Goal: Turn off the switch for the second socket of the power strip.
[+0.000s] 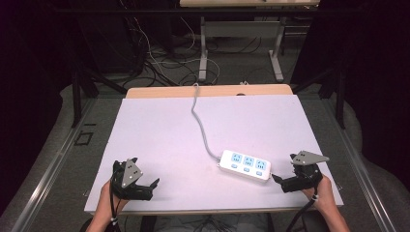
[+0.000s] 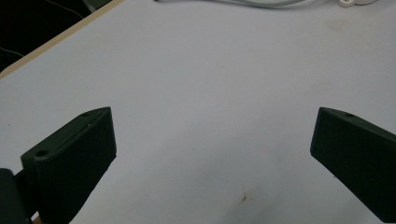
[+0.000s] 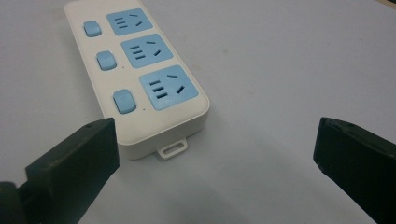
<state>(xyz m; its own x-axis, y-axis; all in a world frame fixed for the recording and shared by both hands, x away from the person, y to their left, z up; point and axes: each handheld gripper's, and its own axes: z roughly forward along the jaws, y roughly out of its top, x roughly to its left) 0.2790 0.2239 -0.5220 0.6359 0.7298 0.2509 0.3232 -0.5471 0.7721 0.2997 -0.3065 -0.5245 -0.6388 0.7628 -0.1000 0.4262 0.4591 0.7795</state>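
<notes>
A white power strip (image 1: 245,165) (three blue sockets, each with its own blue switch) lies flat on the near right part of the white table (image 1: 159,135), its grey cord (image 1: 200,126) running to the far edge. The right gripper (image 1: 285,182) sits just beside its near end, jaws spread wide and empty. The left gripper (image 1: 145,186) rests well apart at the near left, jaws also wide, holding nothing.
</notes>
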